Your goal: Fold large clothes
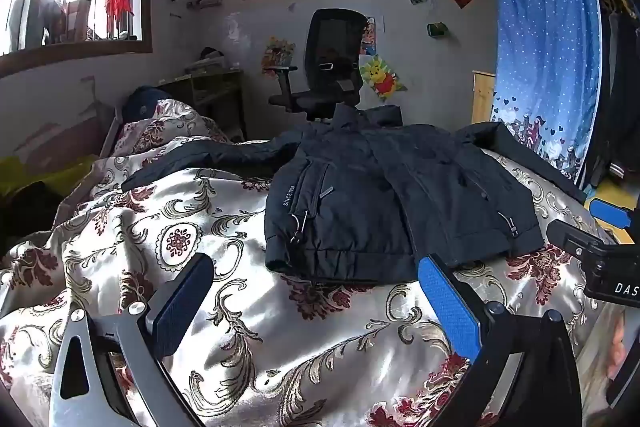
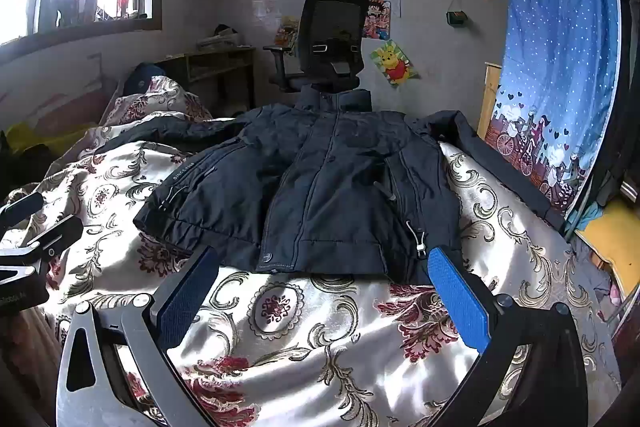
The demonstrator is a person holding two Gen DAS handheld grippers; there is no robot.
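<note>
A dark navy padded jacket [image 1: 380, 195] lies front-up on the bed, collar away from me, both sleeves spread out to the sides. It also shows in the right wrist view [image 2: 328, 183]. My left gripper [image 1: 316, 283] is open and empty, just short of the jacket's hem, nearer its left half. My right gripper [image 2: 324, 275] is open and empty, its fingertips at the hem's near edge. The right gripper also shows at the right edge of the left wrist view [image 1: 592, 227]. The left gripper shows at the left edge of the right wrist view [image 2: 36, 223].
The bed carries a shiny cream quilt with red floral print [image 1: 224, 267], bunched up at the left [image 1: 168, 131]. A black office chair [image 1: 328, 67] and a wooden desk [image 1: 212, 91] stand beyond. A blue curtain [image 1: 548, 47] hangs at the right.
</note>
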